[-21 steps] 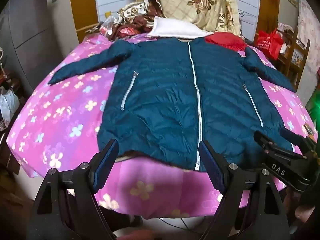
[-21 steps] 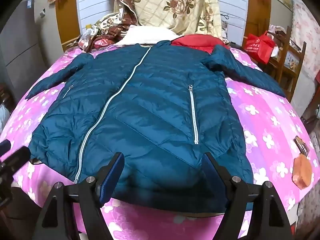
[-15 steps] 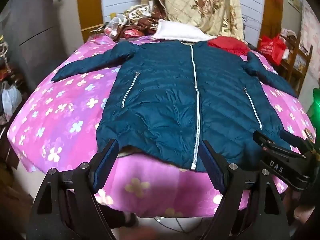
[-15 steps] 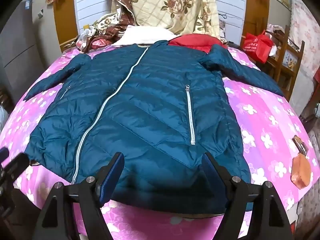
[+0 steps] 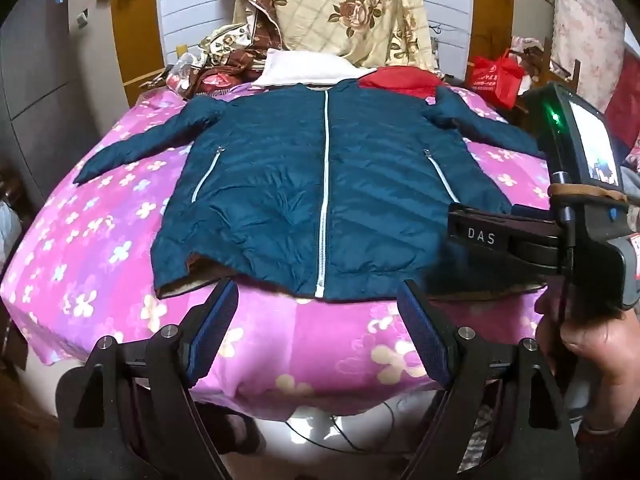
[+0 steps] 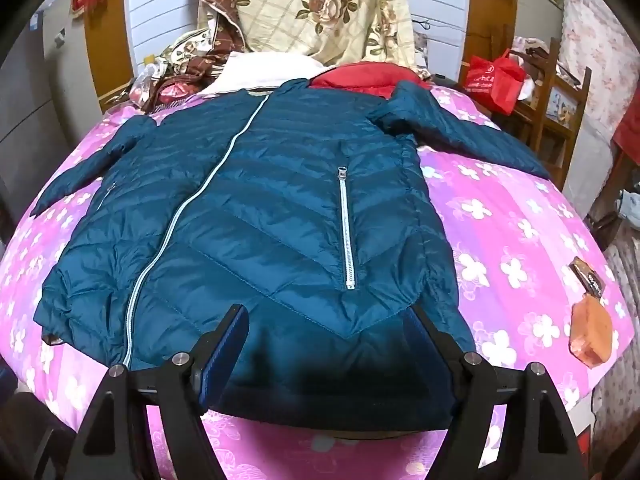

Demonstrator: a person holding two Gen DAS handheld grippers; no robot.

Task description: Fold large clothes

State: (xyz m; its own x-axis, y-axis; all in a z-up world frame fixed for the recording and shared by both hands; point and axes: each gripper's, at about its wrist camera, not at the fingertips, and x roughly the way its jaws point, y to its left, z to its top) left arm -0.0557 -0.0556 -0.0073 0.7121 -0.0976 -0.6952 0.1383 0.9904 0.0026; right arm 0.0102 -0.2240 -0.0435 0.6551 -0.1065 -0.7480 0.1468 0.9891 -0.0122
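A bed under a pink flowered sheet (image 5: 100, 240) fills most of both views, and the teal quilted jacket (image 5: 304, 200) lies spread flat across its middle, front up and zipped, with one sleeve reaching toward the left edge of the frame and the other toward the right. Its hem runs along the near edge of the bed, in the lower half of each picture. A cream rose-patterned quilt (image 5: 352, 12) hangs at the top centre, above a white pillow (image 5: 300, 66) and a red garment (image 5: 396, 78) that touch the jacket's collar. A red bag (image 5: 494, 78) sits at the upper right. The right gripper (image 6: 324, 348) hovers over the jacket's hem at the bottom of its own view, jaws wide apart with nothing clamped between them. The left gripper (image 5: 316, 324) sits at the bottom centre of its view, just short of the hem, jaws likewise spread and empty. A small orange pouch (image 6: 591, 332) rests on the sheet at the right edge
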